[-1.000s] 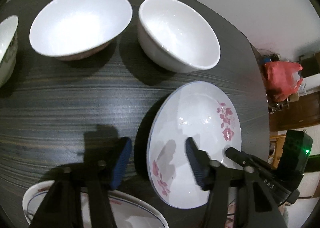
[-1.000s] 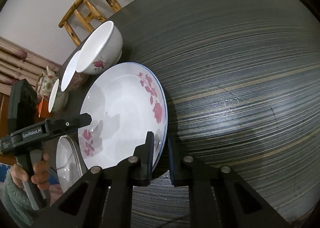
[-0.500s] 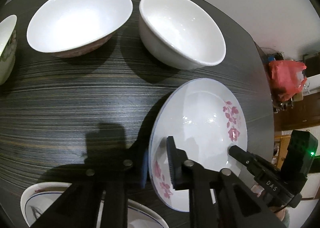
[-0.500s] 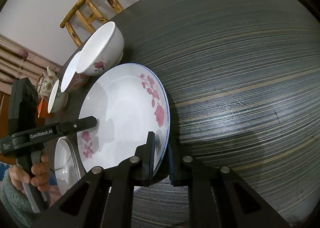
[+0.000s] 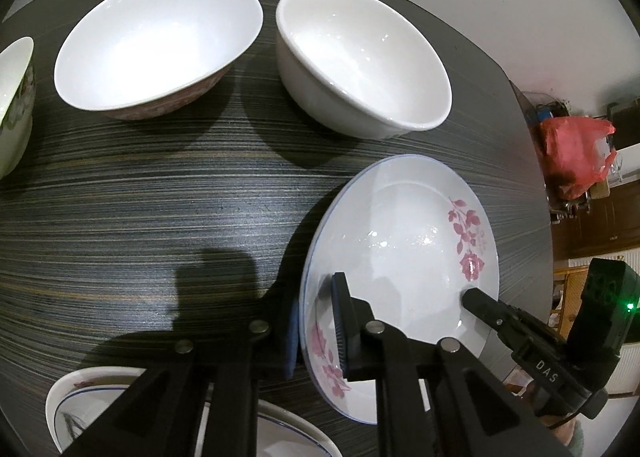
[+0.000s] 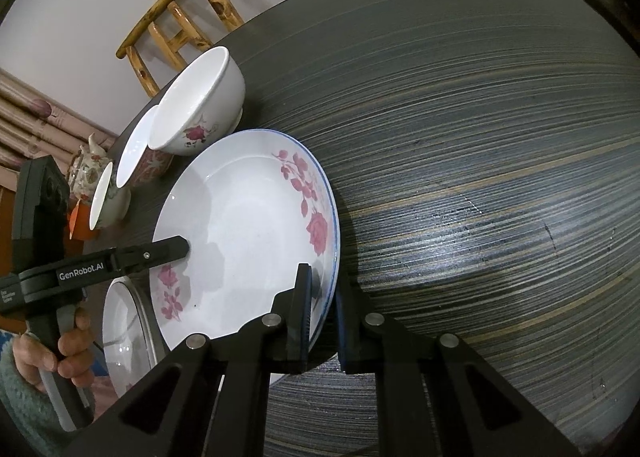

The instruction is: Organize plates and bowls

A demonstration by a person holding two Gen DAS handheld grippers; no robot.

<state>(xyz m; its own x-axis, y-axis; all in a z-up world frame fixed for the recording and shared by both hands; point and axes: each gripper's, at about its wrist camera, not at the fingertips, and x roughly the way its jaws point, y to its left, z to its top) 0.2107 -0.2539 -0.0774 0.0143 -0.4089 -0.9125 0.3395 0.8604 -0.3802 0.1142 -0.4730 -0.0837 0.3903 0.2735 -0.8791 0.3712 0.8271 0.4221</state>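
A white plate with pink roses (image 5: 404, 257) (image 6: 248, 241) is tilted up off the dark table. My left gripper (image 5: 318, 331) is shut on its left rim, and my right gripper (image 6: 322, 309) is shut on the opposite rim. The right gripper also shows in the left wrist view (image 5: 520, 337), and the left gripper shows in the right wrist view (image 6: 120, 261). Two white bowls (image 5: 160, 45) (image 5: 360, 61) stand beyond the plate. A blue-rimmed plate (image 5: 120, 413) lies under the left gripper.
A third bowl with a flower pattern (image 5: 14, 101) is at the far left edge. A teapot (image 6: 86, 169) and a wooden chair (image 6: 176, 21) stand past the bowls. The striped table (image 6: 480, 177) stretches to the right. A red bag (image 5: 572, 149) lies off the table.
My left gripper has closed from wide open onto the rose plate's rim. The plate, held by both grippers, has tilted up and shifted slightly. The right gripper kept its grip.
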